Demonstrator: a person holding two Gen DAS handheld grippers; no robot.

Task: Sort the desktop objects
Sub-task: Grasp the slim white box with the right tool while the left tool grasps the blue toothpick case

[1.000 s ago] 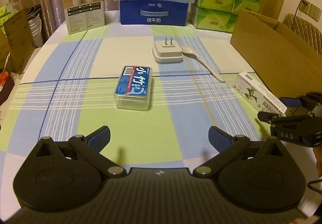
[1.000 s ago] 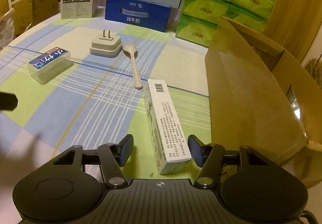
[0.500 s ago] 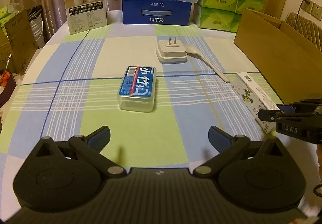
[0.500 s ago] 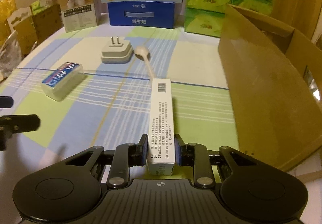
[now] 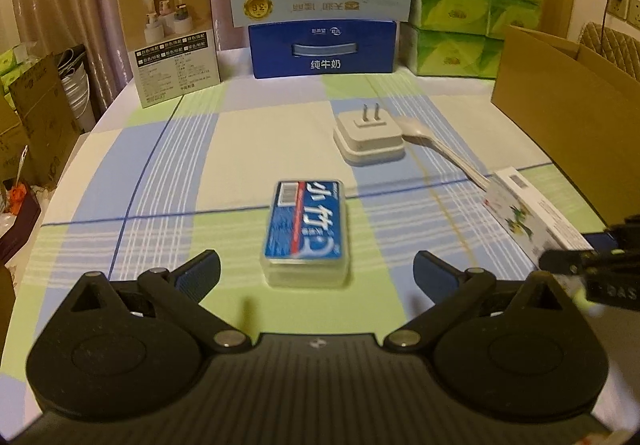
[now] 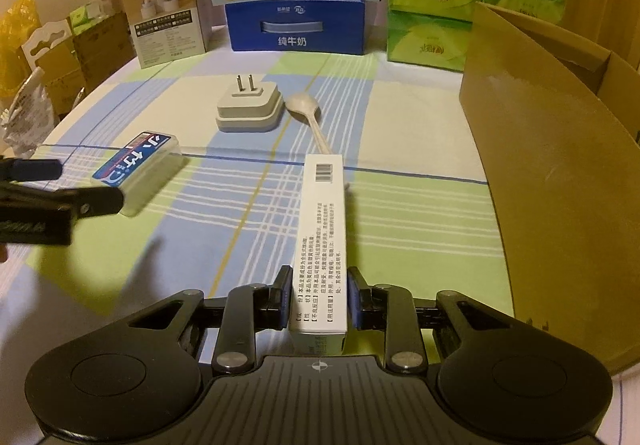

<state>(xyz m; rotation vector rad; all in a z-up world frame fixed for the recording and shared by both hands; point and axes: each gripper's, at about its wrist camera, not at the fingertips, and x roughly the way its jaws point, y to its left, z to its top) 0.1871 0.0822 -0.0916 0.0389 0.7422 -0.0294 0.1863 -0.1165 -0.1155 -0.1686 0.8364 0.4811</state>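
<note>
The right gripper (image 6: pixel 319 299) is clamped on the near end of a long white carton (image 6: pixel 322 241), its 2 blue pads pressed against the carton's sides, and the carton points away toward the far end of the checked tablecloth (image 6: pixel 420 133). The carton's far tip lies over the handle of a white spoon (image 6: pixel 310 113). Just left of the spoon's bowl sits a white plug adapter (image 6: pixel 248 107), prongs up. On the right stands an open cardboard box (image 6: pixel 552 165).

The left gripper (image 5: pixel 316 271) hangs spread wide, holding nothing, with a clear case with a blue label (image 5: pixel 306 231) lying flat between and just beyond its fingers. At the far edge stand 2 stacked milk cartons (image 5: pixel 322 5), green tissue packs (image 5: pixel 460 5) and a product box (image 5: pixel 172 37).
</note>
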